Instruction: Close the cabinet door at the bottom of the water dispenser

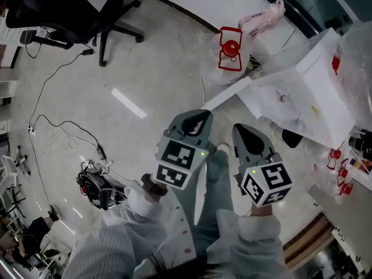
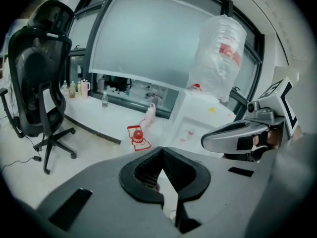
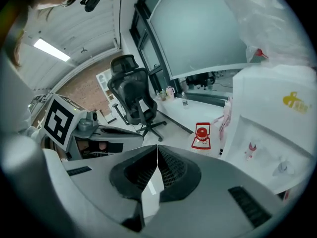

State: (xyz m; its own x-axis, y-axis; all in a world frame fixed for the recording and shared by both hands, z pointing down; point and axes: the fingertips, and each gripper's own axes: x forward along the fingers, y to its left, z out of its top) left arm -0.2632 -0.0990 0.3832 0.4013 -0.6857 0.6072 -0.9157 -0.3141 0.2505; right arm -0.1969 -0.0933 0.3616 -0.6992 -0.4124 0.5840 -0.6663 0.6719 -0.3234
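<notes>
The white water dispenser [image 1: 302, 92] stands at the right, topped by a bottle wrapped in clear plastic [image 2: 220, 48]. A white panel [image 1: 224, 96] juts from its base toward the floor's middle; it looks like the cabinet door standing open. My left gripper [image 1: 197, 121] hangs just short of that panel, jaws shut and empty [image 2: 162, 151]. Beside it my right gripper [image 1: 249, 133] is also shut with nothing held [image 3: 157, 148], close to the dispenser's front [image 3: 277, 123]. Both point forward and down. The cabinet's inside is hidden.
A red wire holder [image 1: 231, 48] sits on the floor by the dispenser's far side. A black office chair [image 1: 75, 10] stands at the far left. Cables [image 1: 64, 135] and a black-and-red device [image 1: 96, 188] lie on the floor at left. Small red items [image 1: 340, 167] sit at right.
</notes>
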